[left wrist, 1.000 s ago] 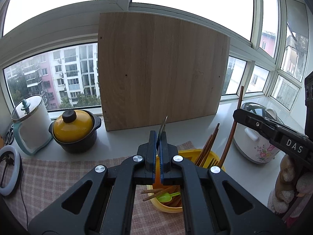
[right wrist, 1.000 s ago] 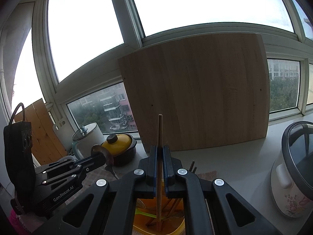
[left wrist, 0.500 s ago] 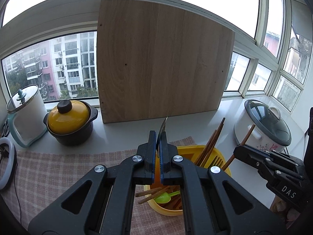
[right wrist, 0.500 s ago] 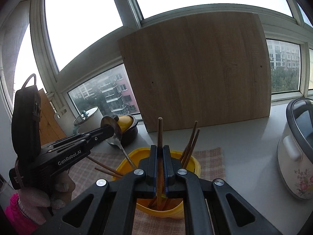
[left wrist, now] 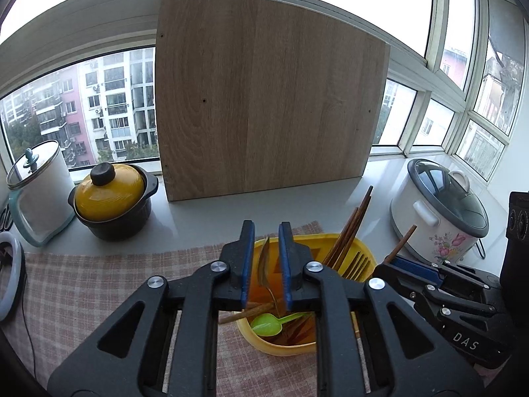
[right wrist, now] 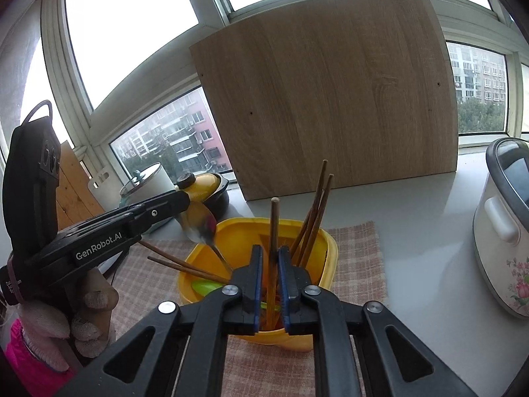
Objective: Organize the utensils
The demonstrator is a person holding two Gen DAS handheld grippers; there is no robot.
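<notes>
A yellow utensil holder (left wrist: 334, 241) (right wrist: 327, 248) stands on the checked cloth and holds several chopsticks (left wrist: 350, 228), a fork (left wrist: 358, 264) and a green spoon (left wrist: 266, 324). My left gripper (left wrist: 266, 231) is open right above the holder; a metal spoon (left wrist: 264, 264) (right wrist: 200, 225) stands loose between its fingers, handle down in the holder. My right gripper (right wrist: 269, 254) is open over the holder's near side; a wooden chopstick (right wrist: 273, 251) stands between its fingers with its lower end inside the holder.
A big wooden board (left wrist: 264, 99) leans on the window behind. A yellow-lidded pot (left wrist: 110, 198) and a white glass-lidded canister (left wrist: 39, 192) stand at the left, a white rice cooker (left wrist: 439, 211) at the right. The checked cloth (left wrist: 99, 291) covers the counter's front.
Both grippers have come down over the holder and opened. The spoon and the chopstick have dropped lower into the holder and are no longer clamped.
</notes>
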